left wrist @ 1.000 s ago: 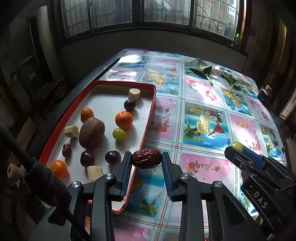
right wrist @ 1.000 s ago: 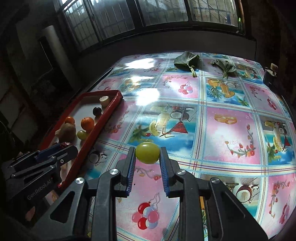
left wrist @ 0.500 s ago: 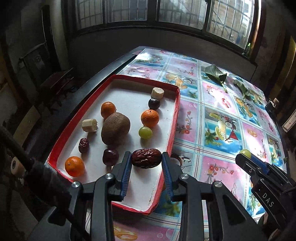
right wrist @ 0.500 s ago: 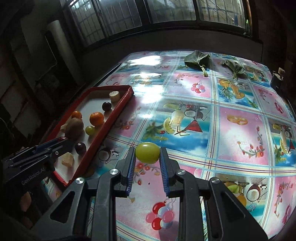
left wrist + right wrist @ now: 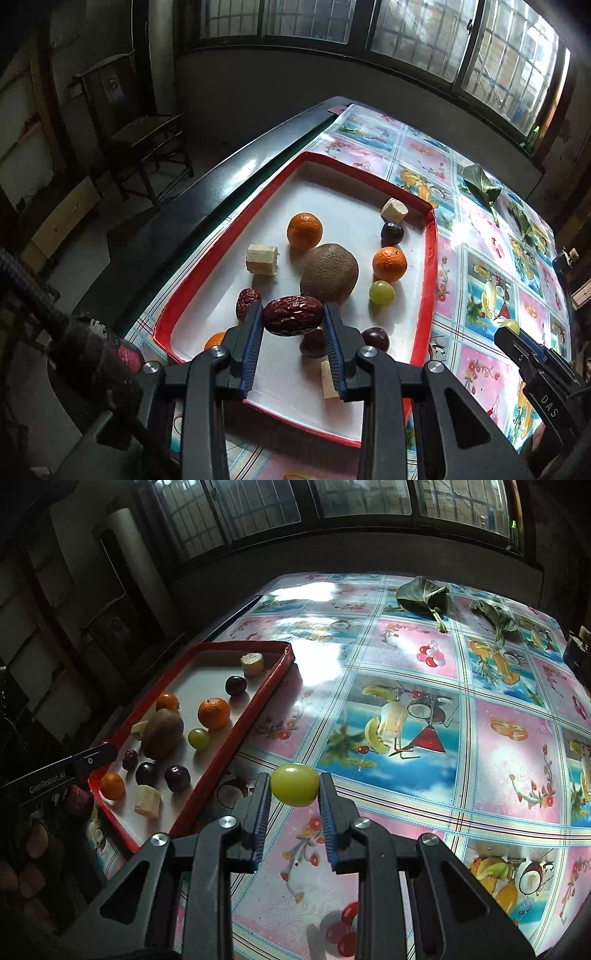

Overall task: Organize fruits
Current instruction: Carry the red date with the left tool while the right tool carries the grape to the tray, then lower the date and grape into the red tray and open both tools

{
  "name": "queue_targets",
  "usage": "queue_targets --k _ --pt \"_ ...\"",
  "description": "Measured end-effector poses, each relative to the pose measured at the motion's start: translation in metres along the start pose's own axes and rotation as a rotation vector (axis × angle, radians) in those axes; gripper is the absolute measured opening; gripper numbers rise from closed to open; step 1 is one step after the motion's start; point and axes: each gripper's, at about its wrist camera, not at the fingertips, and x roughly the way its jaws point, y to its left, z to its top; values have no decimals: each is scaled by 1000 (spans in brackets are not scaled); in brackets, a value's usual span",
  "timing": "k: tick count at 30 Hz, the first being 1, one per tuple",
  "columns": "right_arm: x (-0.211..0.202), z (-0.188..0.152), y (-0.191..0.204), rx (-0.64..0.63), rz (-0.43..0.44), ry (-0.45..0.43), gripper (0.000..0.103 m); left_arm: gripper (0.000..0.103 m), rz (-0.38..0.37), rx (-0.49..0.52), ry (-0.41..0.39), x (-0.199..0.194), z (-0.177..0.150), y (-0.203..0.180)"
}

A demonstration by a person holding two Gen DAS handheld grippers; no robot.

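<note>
My left gripper [image 5: 293, 317] is shut on a wrinkled red date [image 5: 293, 315] and holds it above the near part of the red-rimmed white tray [image 5: 426, 258]. The tray holds a brown kiwi [image 5: 328, 274], oranges [image 5: 389, 264], a green grape [image 5: 381, 292], dark plums [image 5: 392, 233], another date [image 5: 247, 300] and pale banana pieces [image 5: 262, 259]. My right gripper [image 5: 294, 786] is shut on a green grape [image 5: 294, 785] above the tablecloth, right of the tray [image 5: 236, 734]. The right gripper also shows in the left wrist view [image 5: 511, 330].
The table carries a glossy fruit-print cloth [image 5: 424, 720]. Two green leaves [image 5: 424, 594] lie at its far side. A dark box [image 5: 578, 653] stands at the far right edge. A wooden chair [image 5: 140, 133] stands beyond the table's left edge.
My left gripper has moved left and forward with the date, from over the tray's right rim to over the tray. My right gripper, holding the grape, has shifted slightly toward the tray.
</note>
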Motion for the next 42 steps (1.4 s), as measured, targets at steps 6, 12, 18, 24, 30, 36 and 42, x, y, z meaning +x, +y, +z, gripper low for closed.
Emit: queue_targets --k 6,12,18,24,30,36,42 --pt "17 25 21 -36 34 2 28 32 11 -4 1 8 11 10" --pt "46 52 47 -76 75 22 28 32 3 -21 13 18 26 24" --pt "79 81 70 -106 92 43 28 32 -24 -31 47 31 33 32" --pt "109 107 85 -118 108 54 28 32 -4 -16 42 47 54 28" --pt "140 119 101 -153 96 102 28 32 0 -28 88 79 78 27" --pt "158 116 101 -177 75 140 28 32 0 -10 127 97 78 21" --pt "170 114 101 -191 63 178 28 32 9 3 163 107 72 19"
